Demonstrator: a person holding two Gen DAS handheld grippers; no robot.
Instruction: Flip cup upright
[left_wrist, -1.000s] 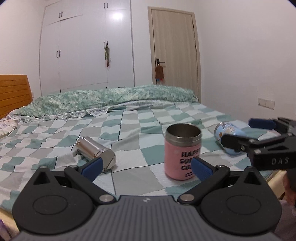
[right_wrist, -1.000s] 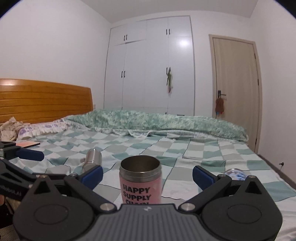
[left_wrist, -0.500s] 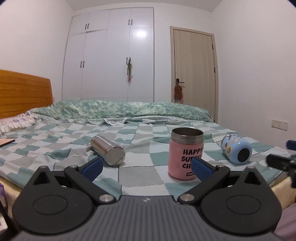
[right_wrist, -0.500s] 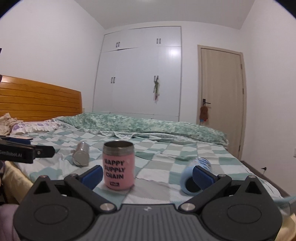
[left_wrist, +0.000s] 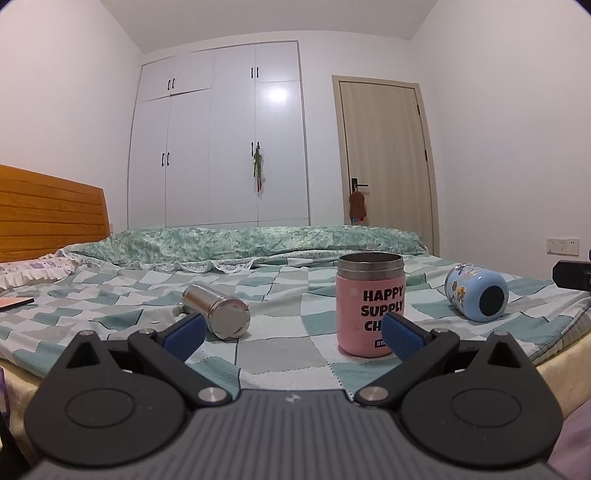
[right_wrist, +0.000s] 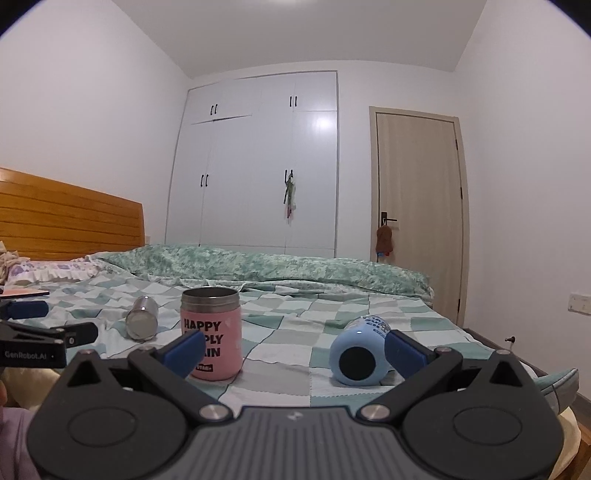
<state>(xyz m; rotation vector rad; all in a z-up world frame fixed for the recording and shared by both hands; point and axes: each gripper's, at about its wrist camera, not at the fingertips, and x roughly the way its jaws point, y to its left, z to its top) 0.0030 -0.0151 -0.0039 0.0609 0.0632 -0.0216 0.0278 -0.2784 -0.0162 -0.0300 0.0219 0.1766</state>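
Left wrist view: the bed fills the lower half, covered with a green, grey and white checked blanket; three cups lie spread along its near edge.
Wardrobe: white wardrobe on the far wall, with a pale wooden door to its right.
Headboard: orange wooden headboard at the bed's left end, a frilled pillow below it.
Quilt: rumpled green quilt runs along the far edge of the bed.
Left gripper: left gripper hangs just off the near edge, its blue-padded tongs spread wide with nothing between them; the right pad overlaps the pink cup only in line of sight.
Right gripper: right gripper also sits off the near edge, tongs wide and holding nothing; its right pad shows just beside the blue cup, and I cannot tell whether they touch.
Pink cup: pink cup stands upright near the near edge, steel rim up and open, lettered "HAPPY SUPPLY CHAIN"; it is between the other two cups and apart from both.
Blue cup: blue cup lies on its side toward the bed's right end, its dark round base turned to the camera, cartoon print on the wall.
Steel cup: steel cup lies on its side to the left of the pink one, flat shiny end facing forward.
Book: thin reddish book lies flat at the far left edge of the bed.
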